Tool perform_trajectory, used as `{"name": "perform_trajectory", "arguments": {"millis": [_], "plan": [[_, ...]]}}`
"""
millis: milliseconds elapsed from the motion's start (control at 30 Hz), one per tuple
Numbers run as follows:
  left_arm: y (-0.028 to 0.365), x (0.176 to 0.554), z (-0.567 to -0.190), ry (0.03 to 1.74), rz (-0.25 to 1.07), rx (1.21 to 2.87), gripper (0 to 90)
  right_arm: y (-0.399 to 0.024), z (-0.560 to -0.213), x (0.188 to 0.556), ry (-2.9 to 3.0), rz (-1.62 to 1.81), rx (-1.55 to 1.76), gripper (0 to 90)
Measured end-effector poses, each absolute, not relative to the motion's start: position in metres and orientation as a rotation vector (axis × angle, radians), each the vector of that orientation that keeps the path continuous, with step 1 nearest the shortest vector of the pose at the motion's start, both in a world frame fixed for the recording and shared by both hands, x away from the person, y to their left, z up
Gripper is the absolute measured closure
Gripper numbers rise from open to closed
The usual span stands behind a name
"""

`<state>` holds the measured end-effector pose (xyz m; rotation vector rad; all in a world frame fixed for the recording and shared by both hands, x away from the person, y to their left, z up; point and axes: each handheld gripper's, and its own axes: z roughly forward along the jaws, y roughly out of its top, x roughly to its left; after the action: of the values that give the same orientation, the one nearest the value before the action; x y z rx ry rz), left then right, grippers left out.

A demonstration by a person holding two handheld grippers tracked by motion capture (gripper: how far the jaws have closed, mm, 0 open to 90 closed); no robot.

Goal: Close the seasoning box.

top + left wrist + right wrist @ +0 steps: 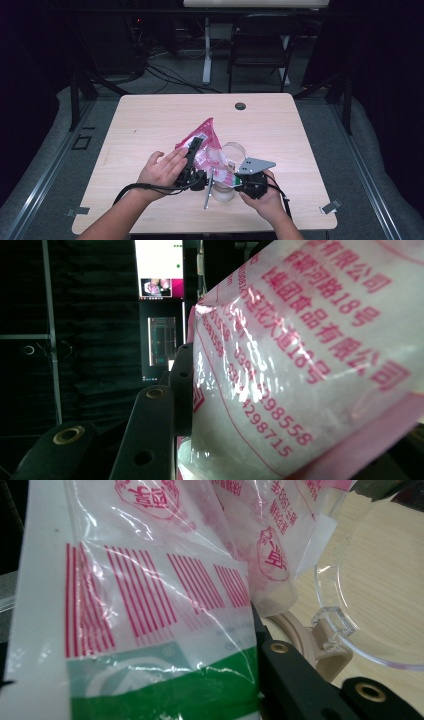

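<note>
The wooden table lies under me, pale and square-cornered, with a small dark round cap set in it near the far edge. Near its front middle a pink and white plastic bag printed with red characters is held up off the surface between my two tools, its top corner pointing away from me.

My left hand carries the left gripper, whose black jaws reach up along the bag's left side. In the left gripper view the bag presses against one jaw; I cannot tell whether the jaws are clamped on it.

My right hand holds the right gripper with its grey three-cornered plate on top. In the right gripper view the bag's lower end, with red barcode stripes and a green band, lies across my jaws; how far they are closed I cannot tell.

A clear round lid rests on the table just beside the bag, hinged to a beige container rim.
</note>
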<state>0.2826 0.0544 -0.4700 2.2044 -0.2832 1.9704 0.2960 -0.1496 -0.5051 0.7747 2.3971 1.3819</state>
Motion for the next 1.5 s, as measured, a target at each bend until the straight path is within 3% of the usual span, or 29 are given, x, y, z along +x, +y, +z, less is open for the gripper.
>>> {"name": "perform_trajectory", "arguments": {"millis": [1500], "plan": [[0.0548,0.2820,-0.4675,-0.429,1.957,2.315,69.4,-0.1484,-0.5048,0.2941,2.406,1.353,0.763,90.0]]}}
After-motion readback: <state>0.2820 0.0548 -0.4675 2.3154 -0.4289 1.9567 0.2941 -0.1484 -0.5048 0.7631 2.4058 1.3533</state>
